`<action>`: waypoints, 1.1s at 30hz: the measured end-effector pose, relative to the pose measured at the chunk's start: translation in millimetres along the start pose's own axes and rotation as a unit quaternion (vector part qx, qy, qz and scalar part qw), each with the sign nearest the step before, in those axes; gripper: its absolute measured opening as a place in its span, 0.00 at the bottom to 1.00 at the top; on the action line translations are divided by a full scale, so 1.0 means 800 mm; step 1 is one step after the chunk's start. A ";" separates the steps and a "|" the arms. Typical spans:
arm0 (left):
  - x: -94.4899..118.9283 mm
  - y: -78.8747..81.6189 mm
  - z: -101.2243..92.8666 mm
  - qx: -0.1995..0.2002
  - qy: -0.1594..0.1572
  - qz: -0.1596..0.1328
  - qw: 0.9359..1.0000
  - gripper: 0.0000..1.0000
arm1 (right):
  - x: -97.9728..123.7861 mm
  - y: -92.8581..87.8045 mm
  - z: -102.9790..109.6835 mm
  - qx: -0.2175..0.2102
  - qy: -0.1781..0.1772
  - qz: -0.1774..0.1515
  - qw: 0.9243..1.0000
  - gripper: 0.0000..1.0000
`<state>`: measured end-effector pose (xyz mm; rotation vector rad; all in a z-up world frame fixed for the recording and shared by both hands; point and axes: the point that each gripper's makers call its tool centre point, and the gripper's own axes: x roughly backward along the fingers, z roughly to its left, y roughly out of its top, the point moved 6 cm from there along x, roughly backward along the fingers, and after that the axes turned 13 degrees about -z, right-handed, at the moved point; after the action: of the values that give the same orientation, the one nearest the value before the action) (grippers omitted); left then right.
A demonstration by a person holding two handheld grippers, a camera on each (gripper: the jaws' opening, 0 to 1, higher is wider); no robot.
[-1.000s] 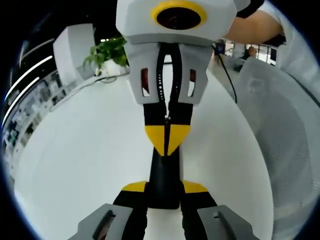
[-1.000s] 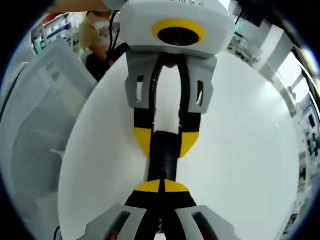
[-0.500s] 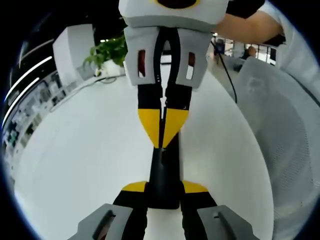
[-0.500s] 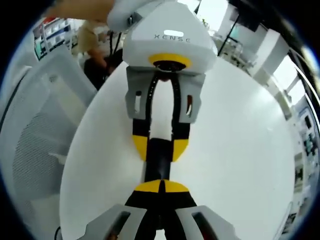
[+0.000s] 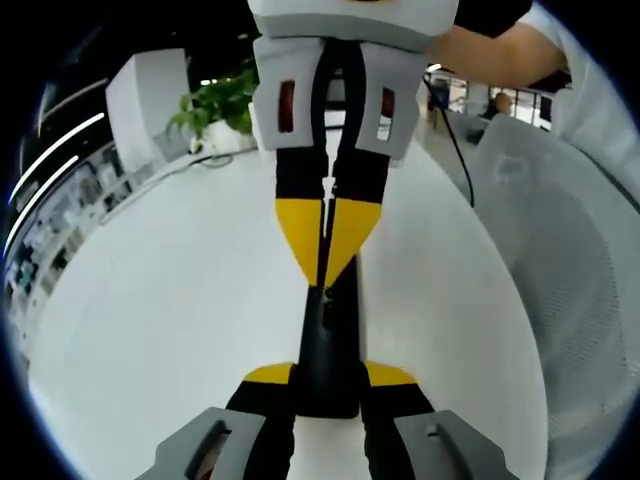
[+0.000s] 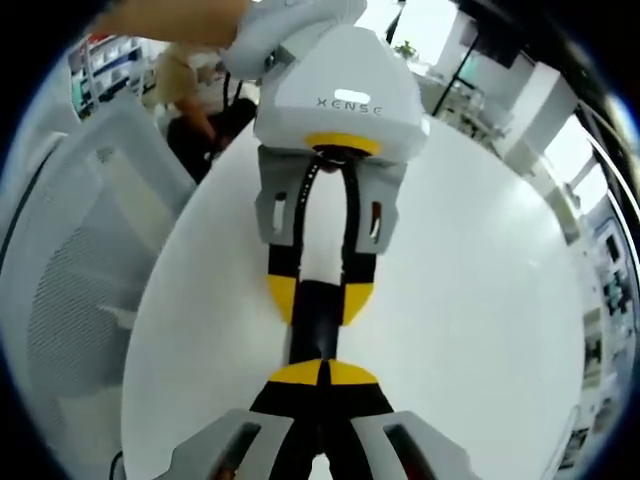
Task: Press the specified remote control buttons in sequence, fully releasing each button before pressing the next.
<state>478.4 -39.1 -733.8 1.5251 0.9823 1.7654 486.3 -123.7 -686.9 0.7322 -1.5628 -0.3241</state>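
A slim black remote control [image 5: 328,345] stands out over the white round table [image 5: 160,300], clamped between the yellow-tipped jaws of my left gripper [image 5: 328,376]. My right gripper [image 5: 323,262] comes in from the top of the left gripper view, shut, its joined yellow tips resting on the remote's top face. In the right gripper view my right gripper [image 6: 322,372] is shut just at the near end of the remote [image 6: 318,322]. Beyond it, my left gripper [image 6: 320,298] grips the remote's sides. The buttons cannot be made out.
A white mesh chair [image 5: 570,250] stands beside the table, also visible as the chair [image 6: 70,270]. A potted plant [image 5: 215,105] sits at the table's far edge. A person's arm [image 5: 500,50] holds the right gripper. Another person [image 6: 190,80] sits in the background.
My right gripper has slid forward along the remote toward my left gripper, its shut tips now lower on the remote. My left gripper keeps its hold.
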 end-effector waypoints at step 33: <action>0.002 -0.003 0.000 0.002 0.003 -0.012 1.000 0.24 | -0.026 -0.002 0.005 0.001 0.027 0.002 1.000 0.00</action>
<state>478.0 -36.8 -734.9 1.5052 1.0030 1.7543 482.3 -113.1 -704.7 0.7334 -1.5140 -0.2979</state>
